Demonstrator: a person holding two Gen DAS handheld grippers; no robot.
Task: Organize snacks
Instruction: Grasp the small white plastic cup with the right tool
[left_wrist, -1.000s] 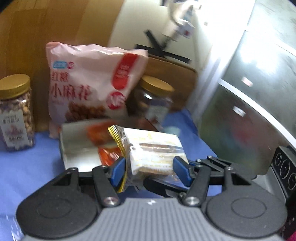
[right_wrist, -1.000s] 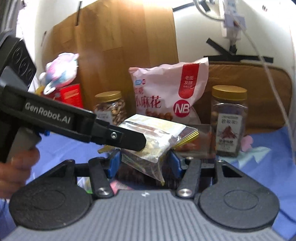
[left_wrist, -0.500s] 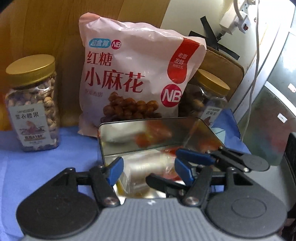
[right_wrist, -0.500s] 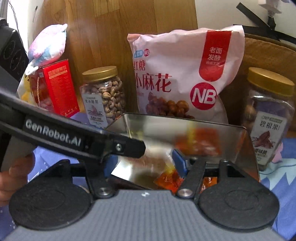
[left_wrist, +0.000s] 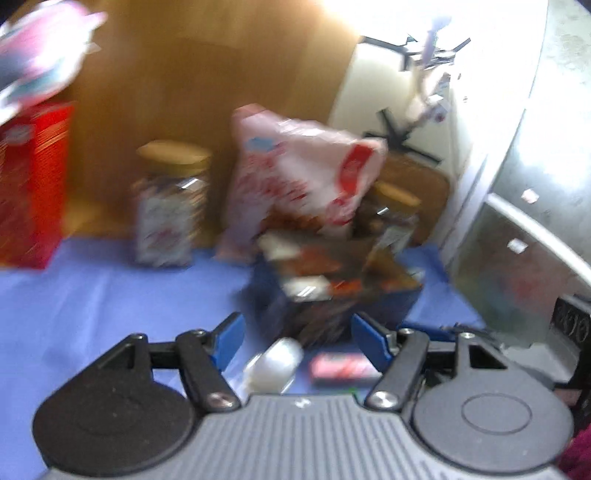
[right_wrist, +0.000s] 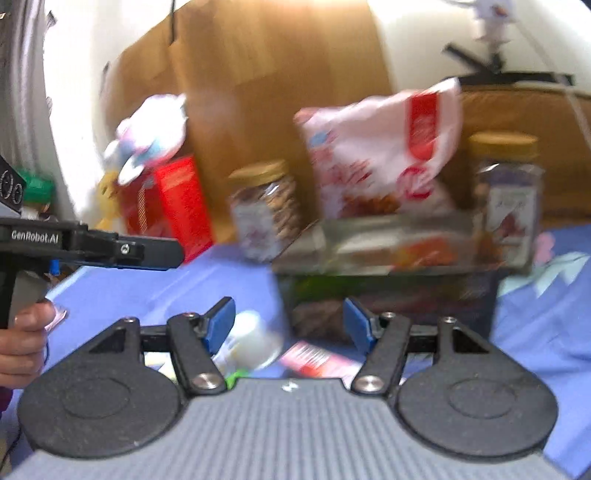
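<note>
Left tongs (left_wrist: 297, 341) opening and right tongs (right_wrist: 290, 325) parted, both empty, angle down before the tin (right_wrist: 388, 280).

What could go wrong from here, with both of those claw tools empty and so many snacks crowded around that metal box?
1. The tall pink snack bag leans right behind the tin; a bump might tip it in or over.
2. The gold-lidded jar stands close beside the tin, so a sideways swing could topple it.
3. The left gripper, jaws opening and nothing between them, and the right gripper hang over the same white packet and red packet; they might collide.
</note>
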